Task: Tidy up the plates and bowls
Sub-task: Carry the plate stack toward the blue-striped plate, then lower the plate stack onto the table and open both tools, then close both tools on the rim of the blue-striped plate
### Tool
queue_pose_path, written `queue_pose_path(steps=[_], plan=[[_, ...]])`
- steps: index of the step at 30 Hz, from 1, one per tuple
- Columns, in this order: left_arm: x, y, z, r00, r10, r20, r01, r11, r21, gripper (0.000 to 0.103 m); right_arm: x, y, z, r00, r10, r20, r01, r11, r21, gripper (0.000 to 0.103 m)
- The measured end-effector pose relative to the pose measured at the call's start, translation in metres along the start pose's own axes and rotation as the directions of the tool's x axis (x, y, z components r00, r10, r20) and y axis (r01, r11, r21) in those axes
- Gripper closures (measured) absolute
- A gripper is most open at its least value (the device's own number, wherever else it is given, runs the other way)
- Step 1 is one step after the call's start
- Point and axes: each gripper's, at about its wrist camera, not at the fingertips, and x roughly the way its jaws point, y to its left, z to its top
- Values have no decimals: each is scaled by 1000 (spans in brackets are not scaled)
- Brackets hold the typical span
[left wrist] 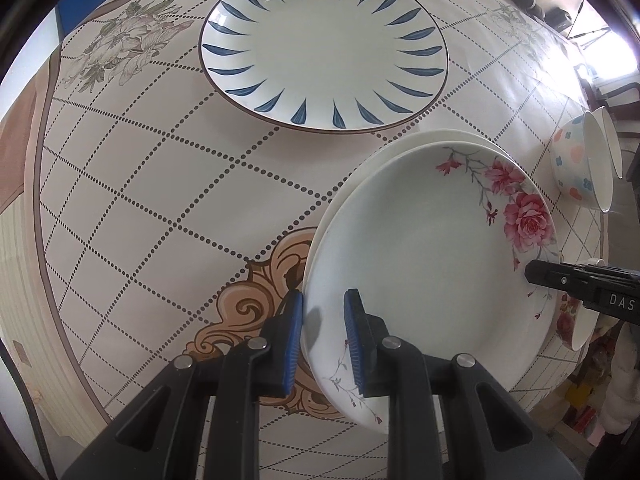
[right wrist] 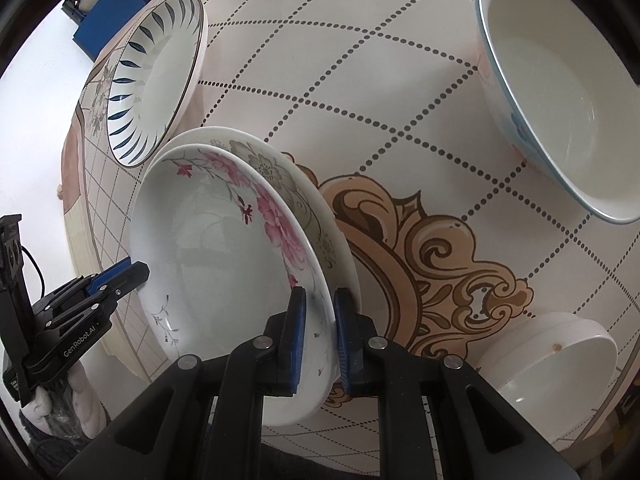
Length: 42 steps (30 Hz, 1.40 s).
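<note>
A white plate with pink roses [left wrist: 432,240] lies over a second white plate [left wrist: 420,138] on the table; the right wrist view shows the rose plate [right wrist: 216,248] above a plate with pale green flowers [right wrist: 280,168]. My left gripper [left wrist: 324,340] straddles the rose plate's rim, pads close on either side. My right gripper [right wrist: 320,340] clamps the opposite rim, and shows as a black tip [left wrist: 560,276] in the left wrist view. The left gripper also appears in the right wrist view [right wrist: 120,276]. A blue-leaf plate [left wrist: 324,46] lies farther back.
A polka-dot bowl [left wrist: 580,164] stands at the right; the right wrist view shows it [right wrist: 560,92] and a small white bowl [right wrist: 560,364] near the table edge. The patterned tablecloth [left wrist: 160,200] covers the table. The table's edge runs close behind both grippers.
</note>
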Motion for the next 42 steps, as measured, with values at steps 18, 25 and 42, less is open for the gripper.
queue_pose_path(steps=[18,25,42], plan=[[-29,0,-2,997,61,43,-58,997,-58,83,-8,13,-4,995,-101,5,101,995,-16,84],[-52,10,-6,995,58,84,-50,994,-100,81,-20,16,-5,995,-103,16,104,994,-18,67],[-98,39,60,976,66,209,-23,979,-201,31,-93,79,44,971,16,237,8,995,-100,0]])
